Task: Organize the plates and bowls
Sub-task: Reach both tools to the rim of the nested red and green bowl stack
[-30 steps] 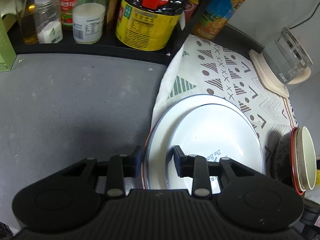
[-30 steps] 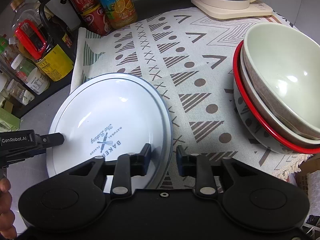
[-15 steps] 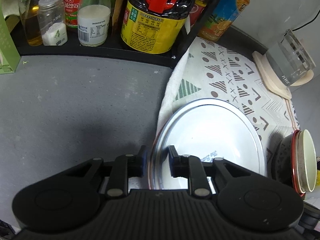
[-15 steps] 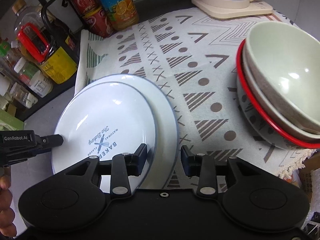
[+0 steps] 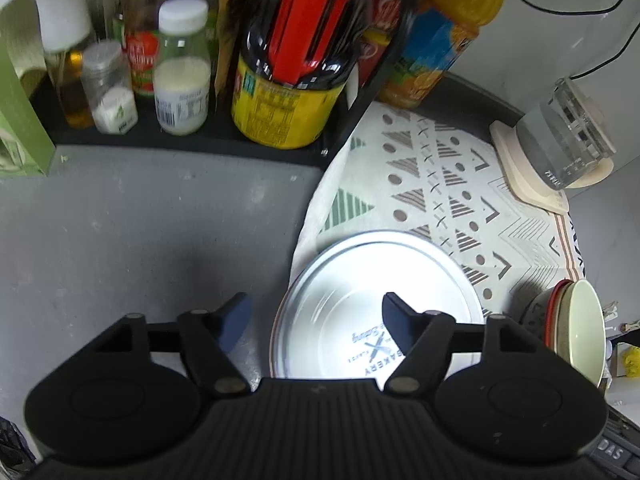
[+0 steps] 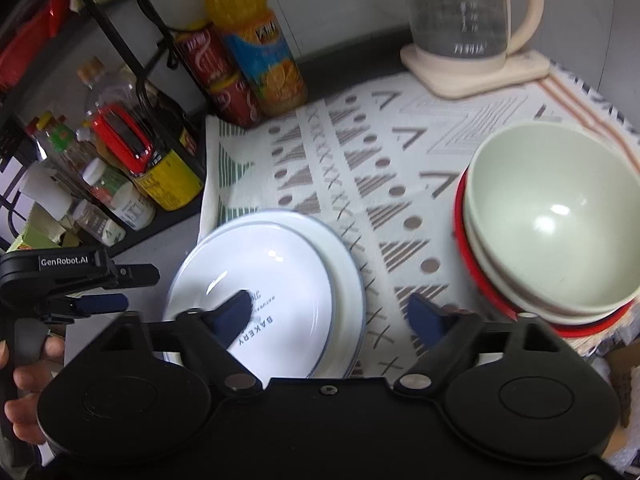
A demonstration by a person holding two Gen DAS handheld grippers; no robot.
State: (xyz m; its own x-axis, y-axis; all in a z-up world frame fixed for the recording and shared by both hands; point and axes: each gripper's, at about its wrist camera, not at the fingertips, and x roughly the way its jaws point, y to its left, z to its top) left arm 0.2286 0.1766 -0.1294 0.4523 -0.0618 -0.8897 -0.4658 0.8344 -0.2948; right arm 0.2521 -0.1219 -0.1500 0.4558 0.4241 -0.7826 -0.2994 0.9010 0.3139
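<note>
Two white plates lie stacked on the patterned cloth (image 6: 380, 152): a smaller plate with "BAKERY" print (image 6: 256, 292) on a larger plate (image 6: 348, 280). In the left wrist view the stack of plates (image 5: 380, 292) lies just ahead. My left gripper (image 5: 316, 320) is open and empty, its fingers either side of the stack's left rim. My right gripper (image 6: 332, 314) is open and empty above the plates' right rim. A stack of bowls (image 6: 552, 224) with a pale green bowl on top stands at the right, also in the left wrist view (image 5: 576, 336).
A black rack with sauce bottles and jars (image 5: 280, 92) stands at the back left. An orange drink bottle (image 6: 256, 44) and red cans (image 6: 216, 76) stand behind the cloth. A glass kettle on its base (image 6: 468, 28) is at the back right. Grey counter (image 5: 140, 232) lies left.
Both grippers have opened and let go of the plates. Both have drawn back and risen a little. The smaller plate now rests on the larger one.
</note>
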